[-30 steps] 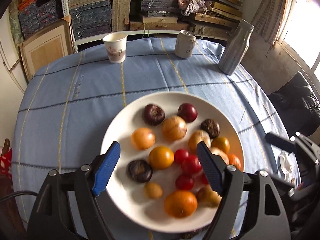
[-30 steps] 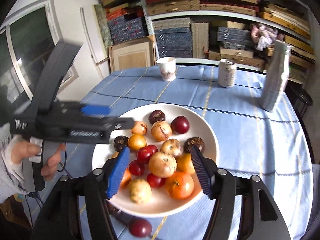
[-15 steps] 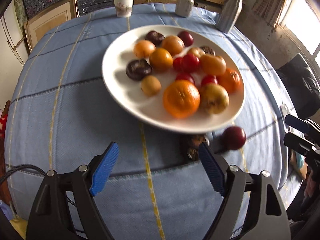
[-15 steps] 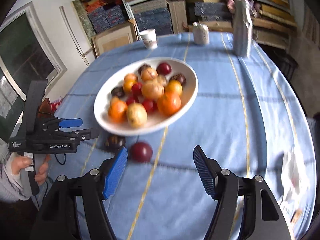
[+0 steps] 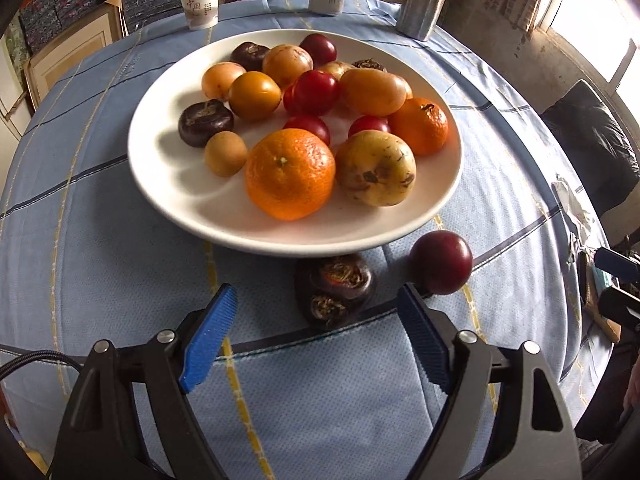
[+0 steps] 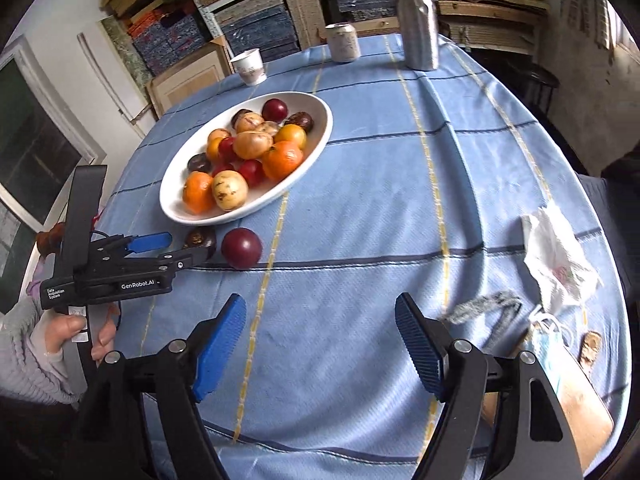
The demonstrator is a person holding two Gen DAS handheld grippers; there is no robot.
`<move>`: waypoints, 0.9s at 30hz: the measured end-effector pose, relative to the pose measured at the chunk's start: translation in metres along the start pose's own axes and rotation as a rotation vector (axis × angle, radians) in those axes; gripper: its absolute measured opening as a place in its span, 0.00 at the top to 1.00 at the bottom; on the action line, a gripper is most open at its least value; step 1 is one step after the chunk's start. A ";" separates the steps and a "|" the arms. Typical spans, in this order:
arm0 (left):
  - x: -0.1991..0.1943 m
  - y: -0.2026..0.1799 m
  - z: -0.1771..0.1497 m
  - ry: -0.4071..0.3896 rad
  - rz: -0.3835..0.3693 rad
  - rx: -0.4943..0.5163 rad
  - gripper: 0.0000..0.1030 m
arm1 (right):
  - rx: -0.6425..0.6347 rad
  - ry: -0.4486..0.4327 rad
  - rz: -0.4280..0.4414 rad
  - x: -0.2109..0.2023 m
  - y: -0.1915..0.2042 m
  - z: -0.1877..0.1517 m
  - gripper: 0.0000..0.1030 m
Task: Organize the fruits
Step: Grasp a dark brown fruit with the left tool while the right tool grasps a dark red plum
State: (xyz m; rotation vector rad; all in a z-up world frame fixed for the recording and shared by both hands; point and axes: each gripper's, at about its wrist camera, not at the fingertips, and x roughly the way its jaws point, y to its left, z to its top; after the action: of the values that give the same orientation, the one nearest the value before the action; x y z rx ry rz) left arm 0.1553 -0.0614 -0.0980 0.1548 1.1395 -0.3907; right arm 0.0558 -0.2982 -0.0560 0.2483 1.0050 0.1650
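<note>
Right wrist view alone takes in the crumpled bag at the right edge and a hand at lower left holding the left gripper. Left wrist view shows two dark fruits and a plum on the cloth below the plate of fruit at frame centre. The left gripper's jaws stand wide, empty. The right gripper has just been opening, nothing between its jaws.

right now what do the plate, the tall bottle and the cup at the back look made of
Plate: likely glazed ceramic, white with a soft sheen on its rim. Tall bottle: looks like brushed metal, dull grey with streaky reflections. Cup: probably paper, matte white with a small print.
</note>
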 end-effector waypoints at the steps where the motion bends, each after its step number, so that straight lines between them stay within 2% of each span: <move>1: 0.002 -0.002 0.001 0.001 -0.001 0.000 0.22 | 0.006 -0.001 -0.006 -0.001 -0.003 -0.001 0.24; 13: 0.012 0.003 0.004 -0.004 0.014 -0.028 0.23 | 0.028 0.015 -0.026 -0.003 -0.012 -0.005 0.24; 15: 0.012 0.006 0.005 -0.008 0.015 -0.037 0.27 | 0.031 0.017 -0.028 -0.003 -0.013 -0.005 0.24; 19: 0.011 0.008 0.005 -0.014 0.011 -0.032 0.30 | 0.030 0.019 -0.029 -0.003 -0.013 -0.005 0.24; 27: 0.009 0.000 0.003 -0.029 -0.030 -0.006 0.52 | 0.026 0.021 -0.031 -0.002 -0.012 -0.006 0.24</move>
State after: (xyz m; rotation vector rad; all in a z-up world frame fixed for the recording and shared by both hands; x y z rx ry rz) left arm 0.1609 -0.0644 -0.1045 0.1262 1.1155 -0.4151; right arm 0.0501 -0.3095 -0.0603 0.2553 1.0320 0.1266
